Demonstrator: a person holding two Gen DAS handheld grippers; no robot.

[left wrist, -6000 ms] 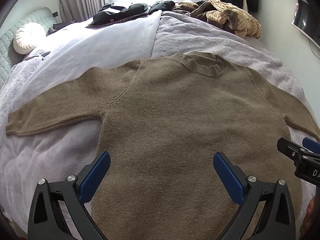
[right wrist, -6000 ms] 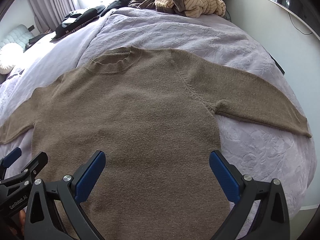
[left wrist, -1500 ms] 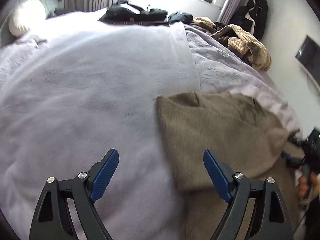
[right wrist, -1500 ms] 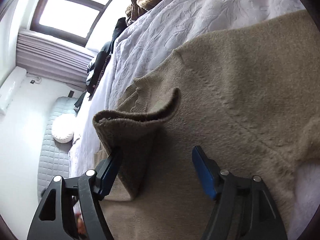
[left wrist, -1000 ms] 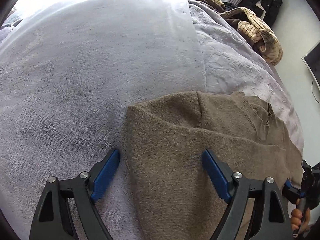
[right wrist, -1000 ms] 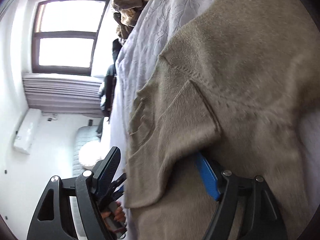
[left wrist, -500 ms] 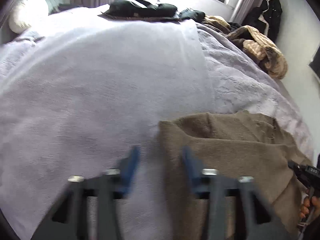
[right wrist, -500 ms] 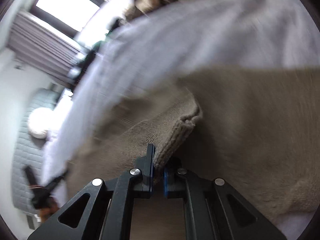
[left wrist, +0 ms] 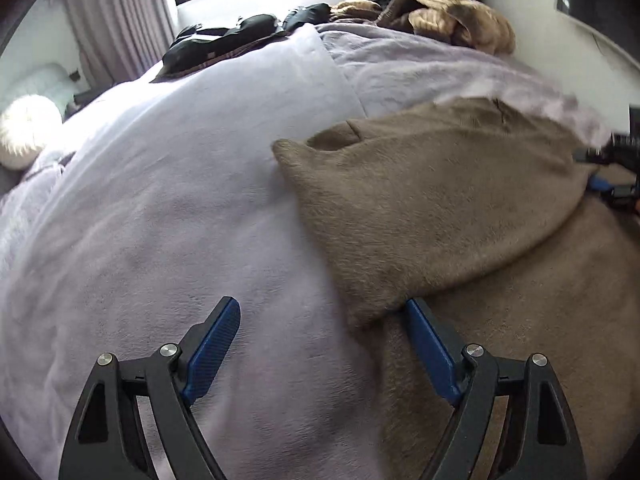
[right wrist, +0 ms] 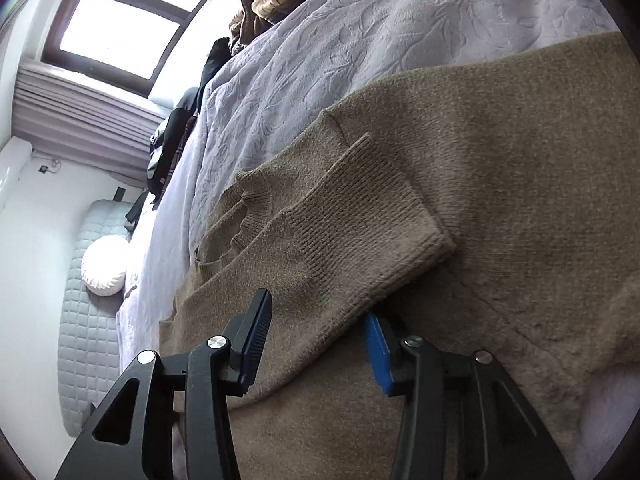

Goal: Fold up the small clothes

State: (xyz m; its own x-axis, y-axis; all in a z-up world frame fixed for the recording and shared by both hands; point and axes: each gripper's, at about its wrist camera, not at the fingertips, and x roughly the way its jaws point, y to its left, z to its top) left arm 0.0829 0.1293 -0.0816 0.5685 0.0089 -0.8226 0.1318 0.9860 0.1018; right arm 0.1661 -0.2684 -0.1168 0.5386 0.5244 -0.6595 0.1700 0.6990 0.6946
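Note:
A brown knit sweater [left wrist: 500, 264] lies on the lilac bed cover [left wrist: 168, 208]. Its left sleeve [left wrist: 420, 208] is folded across the body. My left gripper [left wrist: 320, 340] is open, at the sweater's left edge, with the fold's lower corner between its fingers. In the right wrist view the sleeve's ribbed cuff [right wrist: 360, 216] rests on the sweater body [right wrist: 520, 160]. My right gripper [right wrist: 316, 340] is open, its fingers on either side of the sleeve just behind the cuff. The right gripper also shows in the left wrist view [left wrist: 616, 176] at the far right.
A pile of tan and brown clothes [left wrist: 440, 16] and dark clothes [left wrist: 224, 40] lie at the far end of the bed. A round white cushion [left wrist: 24, 132] sits by the padded headboard [right wrist: 80, 320]. A window [right wrist: 116, 28] with curtains is behind.
Both grippers were shut half a second ago, the right one on the cuff; now both are open and the sleeve lies flat across the sweater body.

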